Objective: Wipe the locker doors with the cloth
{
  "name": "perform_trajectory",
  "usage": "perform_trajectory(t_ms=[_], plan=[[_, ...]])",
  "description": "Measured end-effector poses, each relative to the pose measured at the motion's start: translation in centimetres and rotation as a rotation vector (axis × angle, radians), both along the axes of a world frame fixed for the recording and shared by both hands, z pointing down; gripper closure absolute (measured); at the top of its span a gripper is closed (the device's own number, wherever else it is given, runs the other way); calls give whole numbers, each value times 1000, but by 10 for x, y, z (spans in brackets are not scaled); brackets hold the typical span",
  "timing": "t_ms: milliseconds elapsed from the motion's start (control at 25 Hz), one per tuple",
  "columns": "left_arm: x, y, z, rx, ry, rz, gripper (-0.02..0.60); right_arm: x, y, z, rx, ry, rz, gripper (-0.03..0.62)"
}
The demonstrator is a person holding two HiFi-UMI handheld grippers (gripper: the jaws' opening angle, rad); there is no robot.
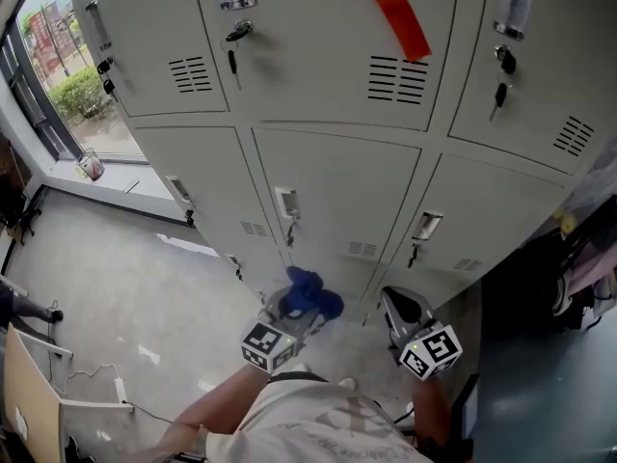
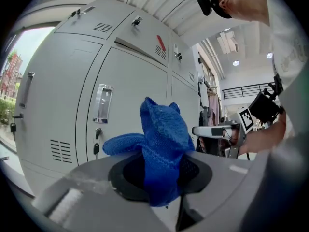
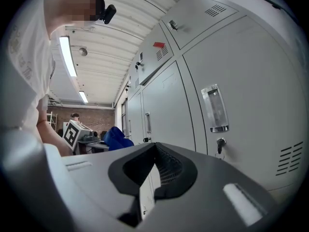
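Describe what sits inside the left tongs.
A bunched blue cloth is pinched in the left tongs, sticking out toward the lockers. Its lower end is covered by the tongs' body.

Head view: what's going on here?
A person stands at grey lockers with a tool in each hand. The left tool is shut on a blue cloth, held near the lockers; whether it touches a door is unclear. The right tool is shut and empty beside it.
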State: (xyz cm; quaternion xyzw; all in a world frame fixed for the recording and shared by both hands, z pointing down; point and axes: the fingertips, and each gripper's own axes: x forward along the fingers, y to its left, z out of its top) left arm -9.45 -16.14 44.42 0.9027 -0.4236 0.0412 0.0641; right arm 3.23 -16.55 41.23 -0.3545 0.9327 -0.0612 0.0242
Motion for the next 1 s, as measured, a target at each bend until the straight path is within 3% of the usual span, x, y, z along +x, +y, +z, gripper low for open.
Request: perform_trajectory(t_ms=[200,440,560,800,1000], plan=[[-7,-14,-40,112,-18,40,465,-7,-10,-21,40,-7,4,588],[-29,-42,-95,231,-44,-2,466,-18,-19,-49,107,-7,17,586],[-41,-56,-118,261,-94,-33,468,-21,-23,-54,115,-1,27,586],[-66,-77,-206,487,-151,-121,471,-30,-23,-54,108,16,41,586],[-86,-91,-254,589,-220,-215,474,-28,-19,-54,101,28,62,588]])
